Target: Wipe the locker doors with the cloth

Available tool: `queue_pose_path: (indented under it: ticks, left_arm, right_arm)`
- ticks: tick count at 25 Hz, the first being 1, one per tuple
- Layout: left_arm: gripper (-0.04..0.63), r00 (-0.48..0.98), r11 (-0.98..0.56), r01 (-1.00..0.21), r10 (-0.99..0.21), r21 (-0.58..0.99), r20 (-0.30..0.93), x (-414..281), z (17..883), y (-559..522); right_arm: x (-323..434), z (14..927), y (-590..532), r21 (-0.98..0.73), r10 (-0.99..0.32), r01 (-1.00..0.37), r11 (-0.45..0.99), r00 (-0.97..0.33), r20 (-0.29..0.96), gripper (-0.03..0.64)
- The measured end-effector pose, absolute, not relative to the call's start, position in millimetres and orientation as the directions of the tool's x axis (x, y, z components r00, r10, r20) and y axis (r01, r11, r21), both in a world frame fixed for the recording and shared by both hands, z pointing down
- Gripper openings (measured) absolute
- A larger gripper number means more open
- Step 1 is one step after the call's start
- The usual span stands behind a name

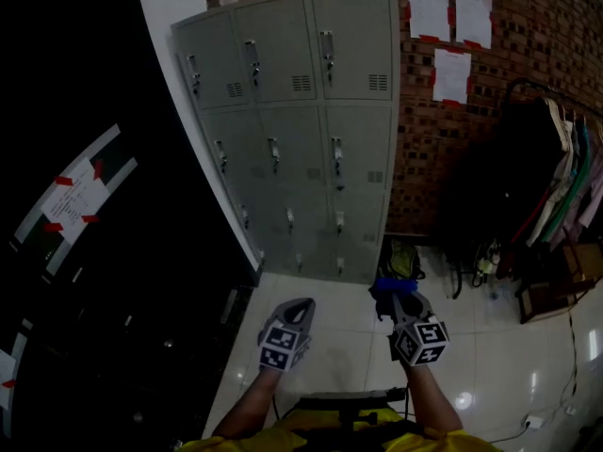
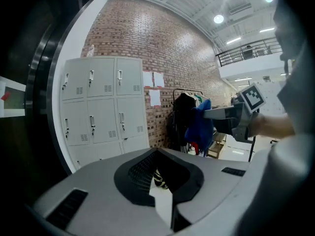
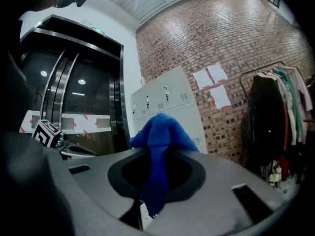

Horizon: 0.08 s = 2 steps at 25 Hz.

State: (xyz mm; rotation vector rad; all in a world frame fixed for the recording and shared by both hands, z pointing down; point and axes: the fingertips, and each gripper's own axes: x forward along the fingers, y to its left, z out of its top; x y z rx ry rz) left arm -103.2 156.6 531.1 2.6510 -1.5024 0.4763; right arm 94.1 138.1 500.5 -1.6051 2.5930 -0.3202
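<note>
**Head view:** A bank of grey lockers stands against a brick wall, its doors shut. The person stands well back from it on a pale tiled floor. The right gripper carries a blue cloth bunched at its tip, and the left gripper is level beside it. The lockers lie ahead of both tools, a little toward the left gripper's side. A rack of clothes hangs off to the right.

**Left gripper view:** The left gripper has its jaws drawn together with nothing between them. The lockers are ahead and to the left. At the right edge, the right gripper holds the cloth out in the air.

**Right gripper view:** The right gripper is clamped on the cloth. The cloth rises in a bunch above the jaws and trails down between them, so its length runs up and down. The lockers show just behind it, almost in line with the jaws, but the cloth is clear of every door.

With the cloth gripped and the doors out of reach, the scene fits an approach to wipe as well as a step back after wiping. Either way, the right gripper is the one placed to bring the cloth to the doors.
</note>
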Motion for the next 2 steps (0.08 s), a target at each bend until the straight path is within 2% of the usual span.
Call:
queue_pose_path:
  ticks: [2]
  left_arm:
    - [0.032, 0.48, -0.526, -0.846, -0.825, -0.093, 0.299, -118.3, 533.1, 168.3]
  right_arm:
    - [68.3, 496.5, 152.8, -0.205, -0.881, -0.867, 0.455, -0.472, 0.042, 0.064]
